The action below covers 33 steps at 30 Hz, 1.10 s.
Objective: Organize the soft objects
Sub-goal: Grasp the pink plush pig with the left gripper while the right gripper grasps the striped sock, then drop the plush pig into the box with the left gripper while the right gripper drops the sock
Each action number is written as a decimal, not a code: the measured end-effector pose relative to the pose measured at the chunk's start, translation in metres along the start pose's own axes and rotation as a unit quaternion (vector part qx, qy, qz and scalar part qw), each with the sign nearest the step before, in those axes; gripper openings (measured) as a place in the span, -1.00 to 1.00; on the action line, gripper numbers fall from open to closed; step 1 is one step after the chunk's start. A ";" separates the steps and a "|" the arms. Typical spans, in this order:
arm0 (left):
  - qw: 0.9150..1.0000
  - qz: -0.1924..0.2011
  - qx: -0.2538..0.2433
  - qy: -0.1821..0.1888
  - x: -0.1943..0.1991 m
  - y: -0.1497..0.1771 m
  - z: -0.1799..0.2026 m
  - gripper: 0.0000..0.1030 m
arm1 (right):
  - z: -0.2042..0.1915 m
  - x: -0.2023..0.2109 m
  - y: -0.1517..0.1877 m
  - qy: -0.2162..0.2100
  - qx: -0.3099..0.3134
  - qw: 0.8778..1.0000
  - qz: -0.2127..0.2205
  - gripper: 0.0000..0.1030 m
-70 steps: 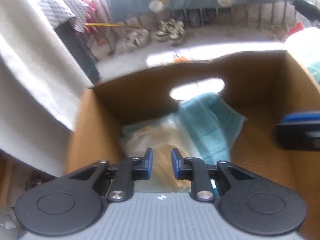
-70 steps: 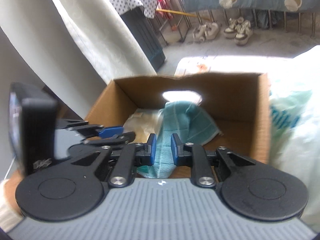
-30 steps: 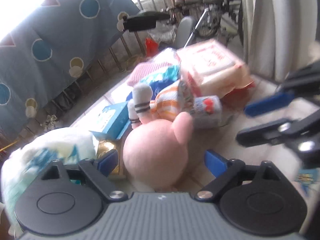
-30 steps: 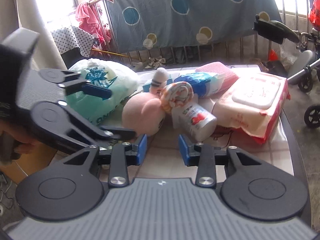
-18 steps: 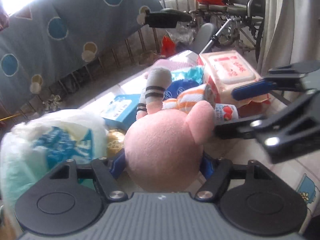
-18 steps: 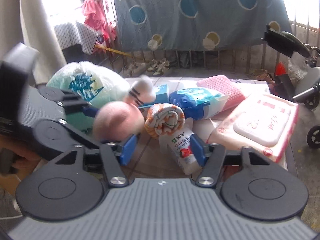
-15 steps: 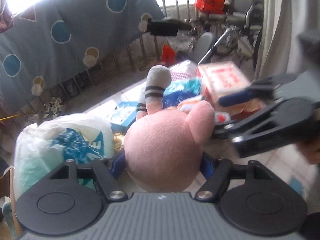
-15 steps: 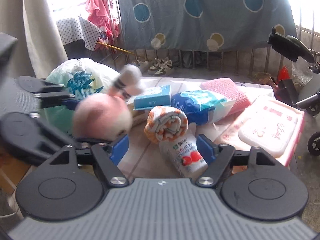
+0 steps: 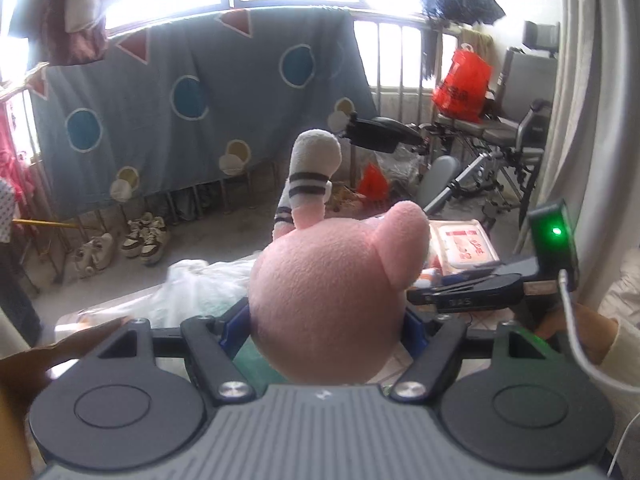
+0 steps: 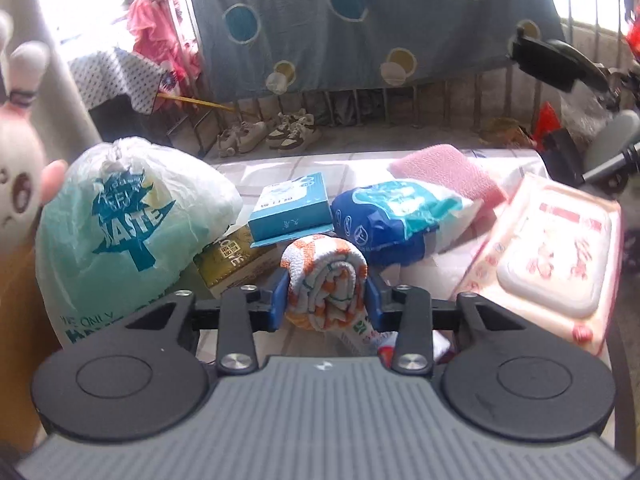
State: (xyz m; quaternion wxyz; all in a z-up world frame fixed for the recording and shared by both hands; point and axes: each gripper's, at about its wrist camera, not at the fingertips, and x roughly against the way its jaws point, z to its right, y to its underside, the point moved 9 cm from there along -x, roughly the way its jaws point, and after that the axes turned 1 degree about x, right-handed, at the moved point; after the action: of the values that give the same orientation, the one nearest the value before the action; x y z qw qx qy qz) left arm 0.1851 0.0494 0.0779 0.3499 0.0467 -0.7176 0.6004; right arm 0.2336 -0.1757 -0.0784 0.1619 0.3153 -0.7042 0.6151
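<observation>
A pink plush toy (image 9: 332,296) with a striped white ear fills the left wrist view. My left gripper (image 9: 325,326) is shut on its round head and holds it in the air above the table. The same toy shows at the left edge of the right wrist view (image 10: 16,184). On the tiled table (image 10: 400,268) lies a rolled orange-and-white towel (image 10: 324,272). My right gripper (image 10: 326,298) is closing, and both blue pads press on the towel's sides. A small bottle (image 10: 360,332) lies under the roll.
Around the towel lie a white-and-green plastic bag (image 10: 120,216), a blue box (image 10: 290,208), a gold box (image 10: 236,256), a blue tissue pack (image 10: 392,216), a pink cloth (image 10: 444,172) and a wet-wipes pack (image 10: 552,260). A cardboard box edge (image 9: 24,360) is at the left.
My left gripper closed on the pink plush and lifted it off the table. My right gripper moved forward, opened wide, then closed around the rolled towel.
</observation>
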 end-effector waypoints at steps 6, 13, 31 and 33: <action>0.997 0.023 0.051 -0.055 0.062 0.001 -0.064 0.46 | -0.015 0.044 0.003 -0.053 -0.052 0.997 0.016 -0.28; 0.982 -0.037 0.107 -0.152 0.091 0.050 -0.165 0.47 | -0.058 0.088 -0.015 -0.121 -0.084 0.989 0.034 -0.26; 0.883 -0.301 -0.217 -0.286 0.008 0.204 -0.271 0.79 | -0.282 0.092 -0.052 -0.317 -0.026 0.948 -0.011 -0.23; 0.884 -0.302 -0.226 -0.276 0.013 0.203 -0.268 0.98 | -0.297 0.087 -0.050 -0.329 -0.028 0.944 -0.025 -0.23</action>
State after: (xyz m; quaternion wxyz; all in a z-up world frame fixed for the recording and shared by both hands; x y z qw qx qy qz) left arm 0.1958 0.3492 -0.0744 0.3032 0.3439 -0.8528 0.2501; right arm 0.1529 0.0881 0.0701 -0.0550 0.5131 -0.7270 0.4530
